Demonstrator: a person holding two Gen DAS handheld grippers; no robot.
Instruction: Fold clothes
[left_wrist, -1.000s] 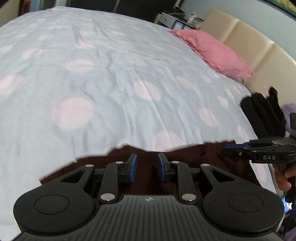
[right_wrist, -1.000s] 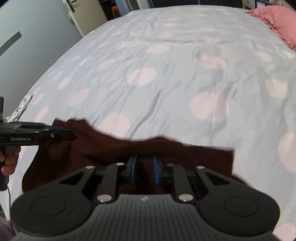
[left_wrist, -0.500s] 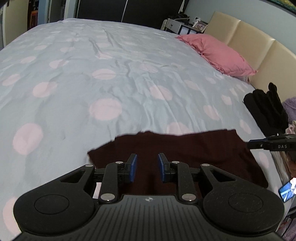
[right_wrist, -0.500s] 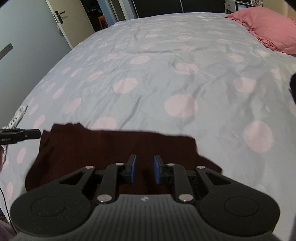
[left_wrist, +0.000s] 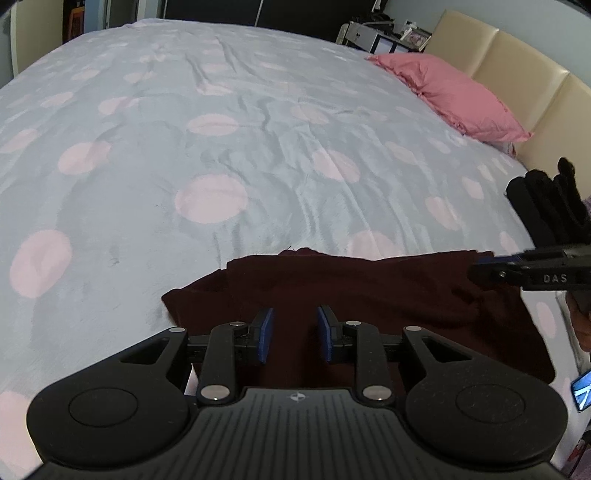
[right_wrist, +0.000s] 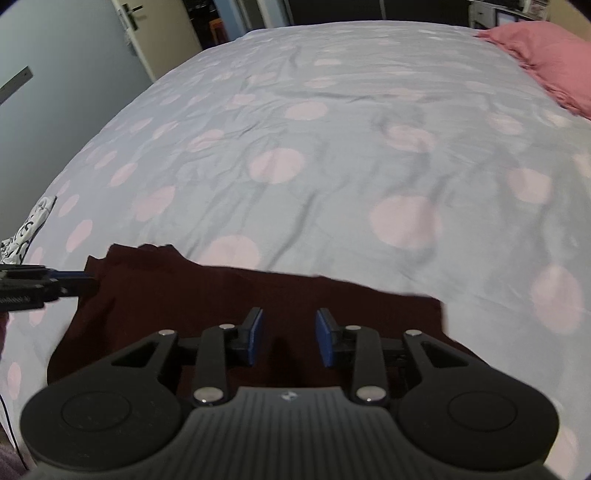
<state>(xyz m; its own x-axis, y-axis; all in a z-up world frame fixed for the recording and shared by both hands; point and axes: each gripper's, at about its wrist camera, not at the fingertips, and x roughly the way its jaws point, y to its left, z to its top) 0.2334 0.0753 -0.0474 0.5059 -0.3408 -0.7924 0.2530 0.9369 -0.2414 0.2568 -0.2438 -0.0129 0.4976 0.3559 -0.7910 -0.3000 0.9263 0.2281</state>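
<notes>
A dark maroon garment (left_wrist: 369, 295) lies flat along the near edge of the bed, and the right wrist view shows it (right_wrist: 221, 295) too. My left gripper (left_wrist: 293, 334) hovers over its left part; the jaws are opening a little and nothing is pressed between the blue pads. My right gripper (right_wrist: 288, 336) is above the garment's right part with its jaws opening, and only cloth lies below the gap. Each gripper's tip also shows from the side in the other view: the right gripper (left_wrist: 476, 269) and the left gripper (right_wrist: 86, 282).
The bed has a pale blue sheet (left_wrist: 258, 147) with pink dots. A pink pillow (left_wrist: 454, 96) lies by the cream headboard (left_wrist: 524, 77). Black clothes (left_wrist: 543, 206) are piled at the right edge, and a patterned white cloth (right_wrist: 29, 229) at the left edge. Beyond the bed there is a door (right_wrist: 159, 37).
The garment's far edge has settled flat onto the sheet. Both cameras have drawn back, so more of the bed shows. The right jaws stand wider apart than before.
</notes>
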